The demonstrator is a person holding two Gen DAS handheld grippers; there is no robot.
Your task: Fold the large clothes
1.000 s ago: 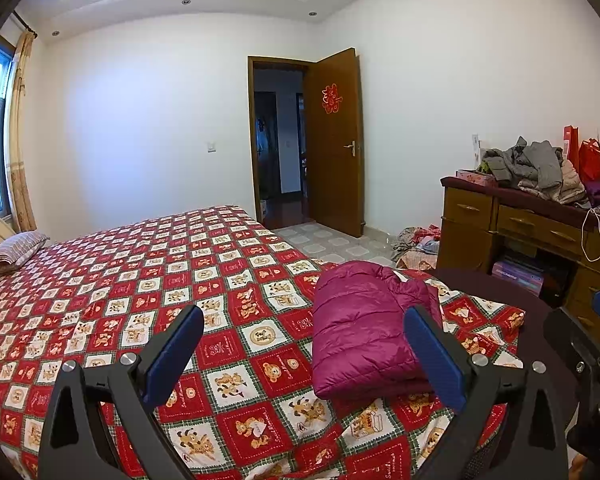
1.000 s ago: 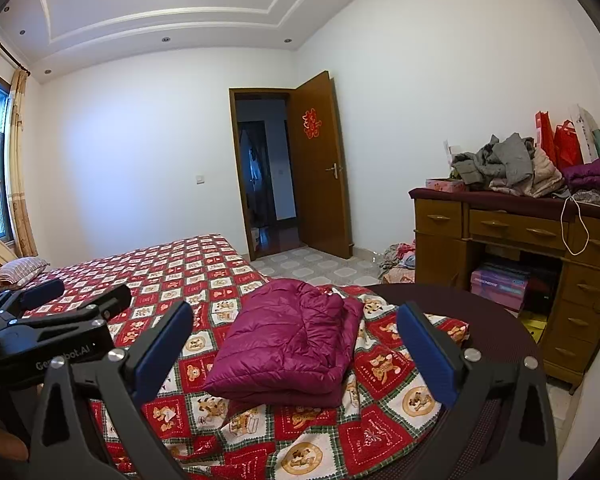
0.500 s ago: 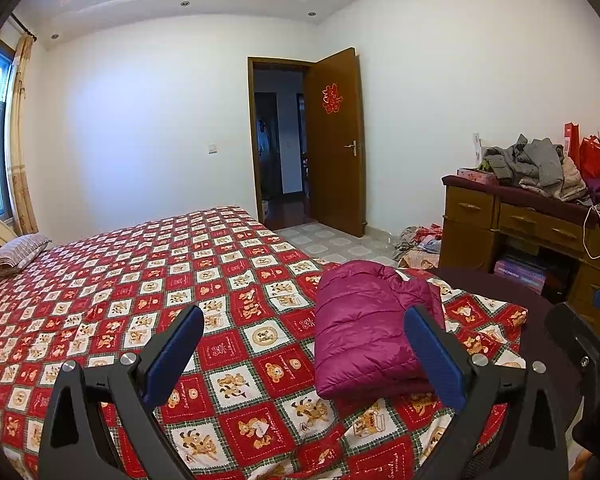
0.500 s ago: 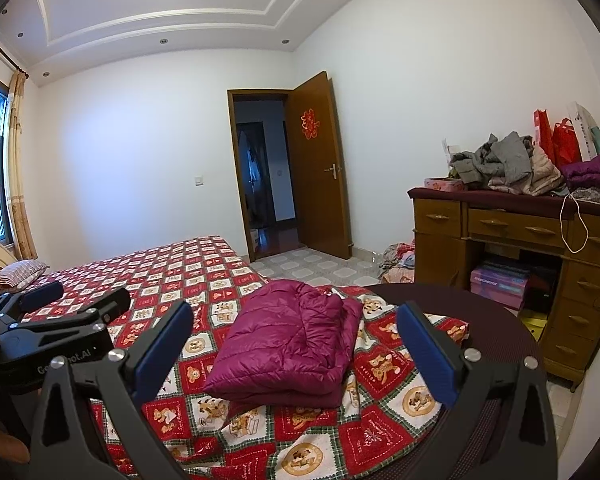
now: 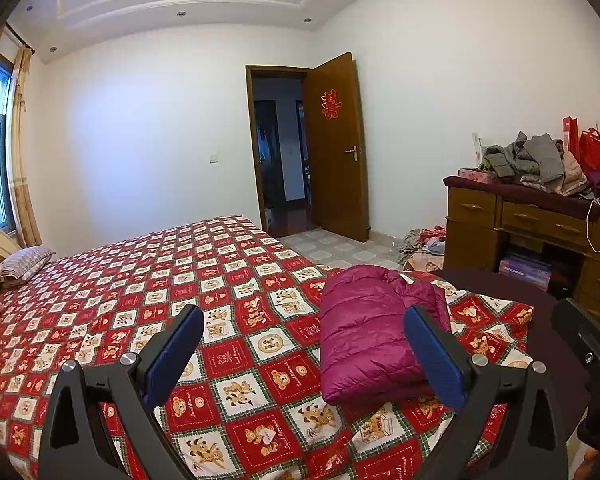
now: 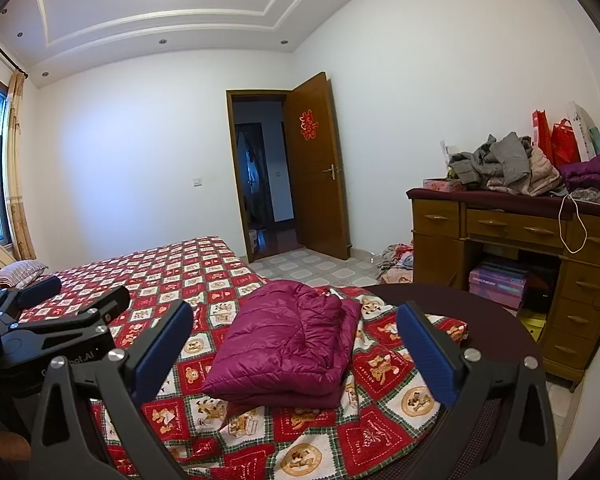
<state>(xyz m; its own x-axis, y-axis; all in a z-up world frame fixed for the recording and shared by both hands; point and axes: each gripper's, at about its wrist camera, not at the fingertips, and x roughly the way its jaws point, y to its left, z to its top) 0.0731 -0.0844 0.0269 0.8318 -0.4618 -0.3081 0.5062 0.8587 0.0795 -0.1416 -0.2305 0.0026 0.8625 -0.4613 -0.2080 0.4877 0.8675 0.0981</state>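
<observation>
The bed [image 5: 148,280] fills the room; near its foot corner, on the bear-print cover, lies the folded purple jacket [image 6: 288,344]. It looks light, soft, puffy and slick: best pinched at a folded edge. Left gripper [image 5: 304,356] and right gripper [image 6: 296,350] gape wide, empty. Readable writing: none.

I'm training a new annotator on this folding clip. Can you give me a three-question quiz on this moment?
1. True or false: the purple jacket lies folded on the bedspread.
2. What does the left gripper hold? A) the jacket B) a pillow C) nothing
3. Fill in: the pile of grey clothes sits on top of the wooden ____.

Key: 1 true; 2 C, its fingers are spread apart, as are those of the right gripper; 3 desk.
</observation>
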